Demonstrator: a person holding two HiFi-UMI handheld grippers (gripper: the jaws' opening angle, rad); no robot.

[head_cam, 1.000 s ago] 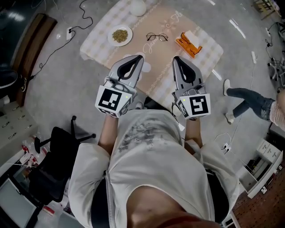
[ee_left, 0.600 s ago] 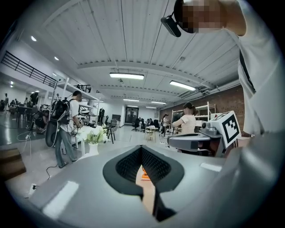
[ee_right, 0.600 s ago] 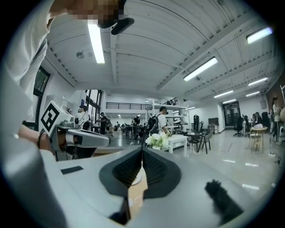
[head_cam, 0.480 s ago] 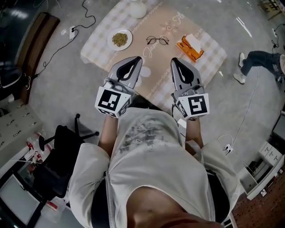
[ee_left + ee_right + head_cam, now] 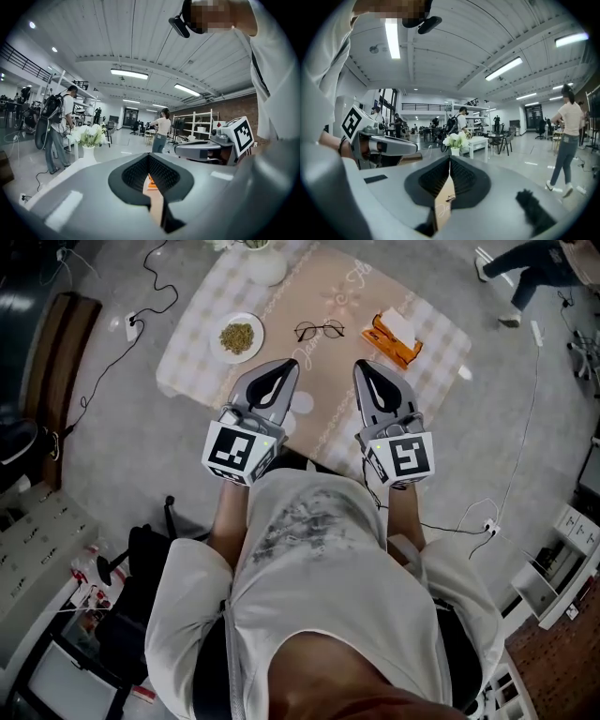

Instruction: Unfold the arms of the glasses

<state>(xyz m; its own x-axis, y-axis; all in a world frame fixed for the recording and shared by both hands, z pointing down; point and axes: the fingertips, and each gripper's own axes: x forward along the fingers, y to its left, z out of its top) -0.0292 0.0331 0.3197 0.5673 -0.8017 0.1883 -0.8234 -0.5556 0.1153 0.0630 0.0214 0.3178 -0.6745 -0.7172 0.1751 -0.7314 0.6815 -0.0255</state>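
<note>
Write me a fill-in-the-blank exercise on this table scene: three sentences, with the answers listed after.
1. The glasses lie on the table between the plate and the ___ box.
2. The fingers of the left gripper and the right gripper are ___ (open/shut), holding nothing.
3. The vase at the table's far edge is ___ in colour.
Missing words: orange; shut; white.
</note>
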